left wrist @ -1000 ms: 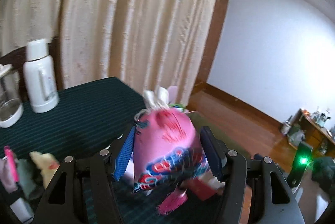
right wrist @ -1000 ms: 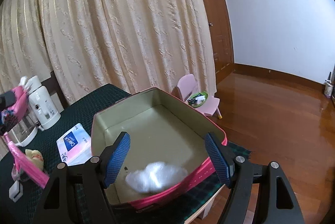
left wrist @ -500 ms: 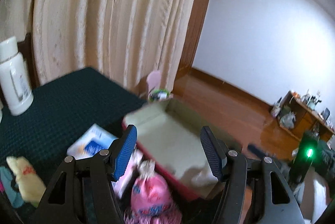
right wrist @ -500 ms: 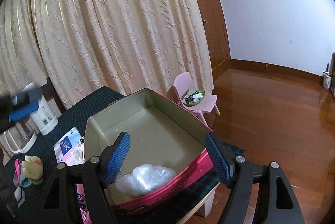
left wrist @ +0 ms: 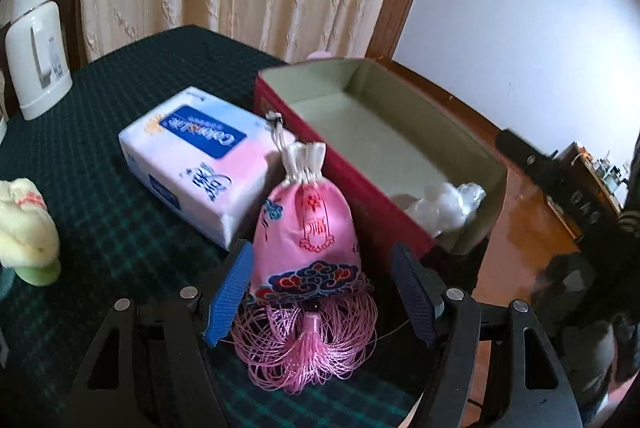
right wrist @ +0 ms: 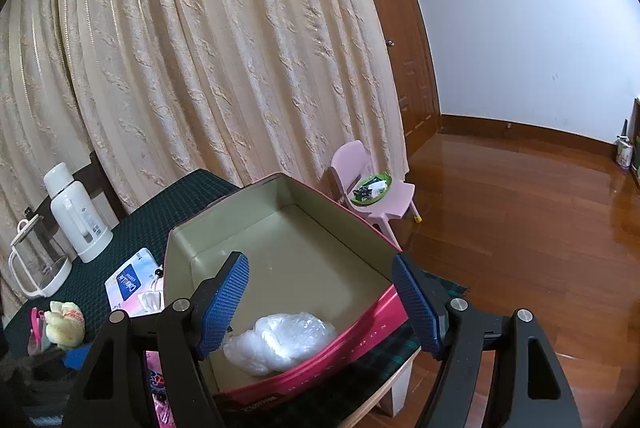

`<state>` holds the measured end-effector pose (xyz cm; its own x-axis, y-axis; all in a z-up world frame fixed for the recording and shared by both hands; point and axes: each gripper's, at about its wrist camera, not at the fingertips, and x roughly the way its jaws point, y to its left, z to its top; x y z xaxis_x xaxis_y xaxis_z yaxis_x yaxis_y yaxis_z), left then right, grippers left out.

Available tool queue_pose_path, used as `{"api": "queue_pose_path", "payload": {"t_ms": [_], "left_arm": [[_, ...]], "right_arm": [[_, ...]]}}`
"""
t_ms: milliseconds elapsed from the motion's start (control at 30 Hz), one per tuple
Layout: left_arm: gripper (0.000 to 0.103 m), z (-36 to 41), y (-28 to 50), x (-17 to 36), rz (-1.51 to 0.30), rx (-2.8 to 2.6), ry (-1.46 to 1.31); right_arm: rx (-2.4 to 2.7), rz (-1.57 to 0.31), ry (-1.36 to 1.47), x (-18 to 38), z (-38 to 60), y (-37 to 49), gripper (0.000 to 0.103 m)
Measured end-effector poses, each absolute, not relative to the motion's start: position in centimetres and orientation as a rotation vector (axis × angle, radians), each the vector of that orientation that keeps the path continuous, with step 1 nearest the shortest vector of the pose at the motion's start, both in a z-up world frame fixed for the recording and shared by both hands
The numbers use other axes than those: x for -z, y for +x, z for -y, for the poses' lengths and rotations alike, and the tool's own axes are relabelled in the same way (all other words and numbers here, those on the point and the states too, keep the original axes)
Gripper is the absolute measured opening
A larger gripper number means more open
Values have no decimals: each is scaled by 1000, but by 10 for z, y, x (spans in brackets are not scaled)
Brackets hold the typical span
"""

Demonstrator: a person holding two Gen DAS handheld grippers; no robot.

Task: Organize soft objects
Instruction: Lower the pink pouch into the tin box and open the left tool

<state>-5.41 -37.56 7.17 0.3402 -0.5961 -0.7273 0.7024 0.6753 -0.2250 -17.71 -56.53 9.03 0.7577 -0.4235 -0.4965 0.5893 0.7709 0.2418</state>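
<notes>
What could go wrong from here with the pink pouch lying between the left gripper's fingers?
1. The pink pouch lies on the tablecloth between the red box and the tissue pack, outside the box; the left gripper is opening, so it may simply stay there.
2. Its loose tassel spreads between the fingers and could snag on them.
3. The box sits near the table's corner; a nudge from the open right gripper could shift it.
</notes>
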Motion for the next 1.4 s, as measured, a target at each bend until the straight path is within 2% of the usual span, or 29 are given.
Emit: {"api": "queue_pose_path", "payload": {"t_ms": [367, 533, 667, 967, 1267, 1400], "left_arm": [[71, 389, -45, -41, -925, 788, 156], [60, 394, -35, -33, -941, 781, 153], [58, 387, -39, -38, -932, 802, 135], [58, 369, -53, -113, -755, 882, 49], [58, 397, -51, -180, -612, 963, 17], [58, 412, -48, -191, -583, 991, 23]], "right_arm": [[554, -436, 414, -90, 563, -179, 77], [549, -435, 411, -92, 563, -180, 77], [553, -429, 410, -93, 563, -181, 77], [561, -402, 419, -97, 566, -185, 77], [579, -370, 433, -104, 570, -192, 77], [584, -366, 439, -104, 572, -192, 77]]}}
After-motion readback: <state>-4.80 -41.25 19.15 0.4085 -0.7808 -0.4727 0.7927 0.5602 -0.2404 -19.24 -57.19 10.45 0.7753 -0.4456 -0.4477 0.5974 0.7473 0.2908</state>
